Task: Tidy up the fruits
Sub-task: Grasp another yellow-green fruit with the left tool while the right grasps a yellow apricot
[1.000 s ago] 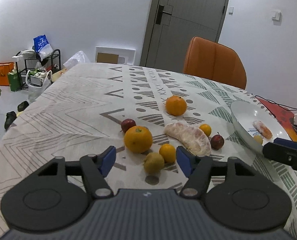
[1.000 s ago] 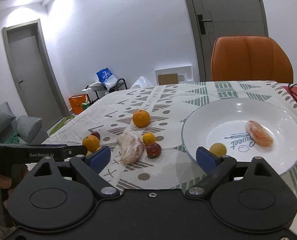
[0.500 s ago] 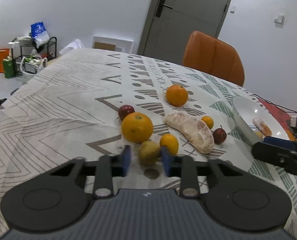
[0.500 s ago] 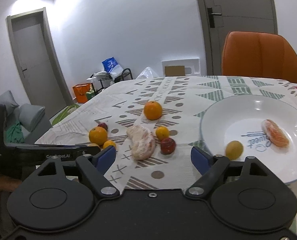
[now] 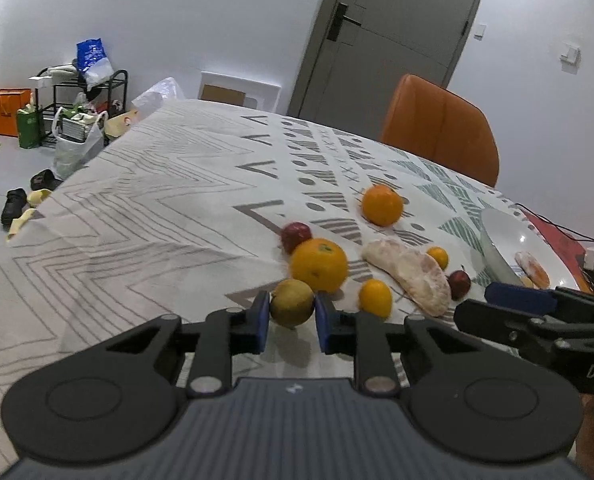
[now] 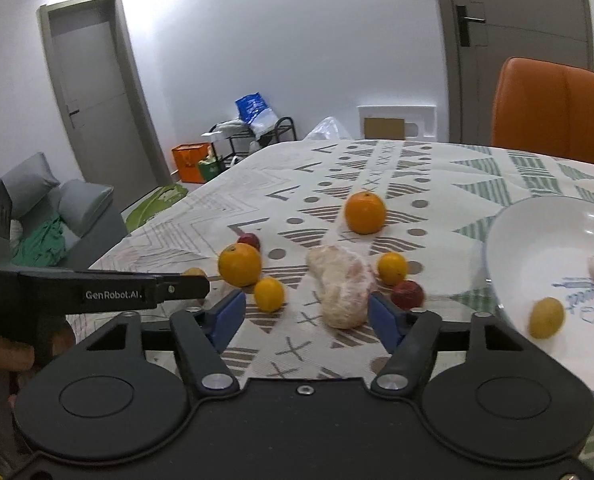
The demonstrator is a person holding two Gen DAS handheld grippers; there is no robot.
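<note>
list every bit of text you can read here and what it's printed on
"GenRobot.AI": side of the left hand-held gripper, right wrist view.
"DAS": cut off, on the right hand-held gripper body, left wrist view.
Blue script on the white bowl: partly hidden, not readable.
Blue bag print: too small.

The left gripper [image 6: 189, 286] carries white lettering "GenRobot.AI" along its side, seen from the right wrist camera. At the far left edge of that view, a lone "S" and a smaller line below it show on the same black body; the smaller line is too cut off to read. From the left wrist camera, the right gripper [image 5: 513, 298] shows "DAS" at the frame edge, cut short. The plate [image 6: 537, 240] bears blue script, partly hidden and tilted; it cannot be read with certainty.
</note>
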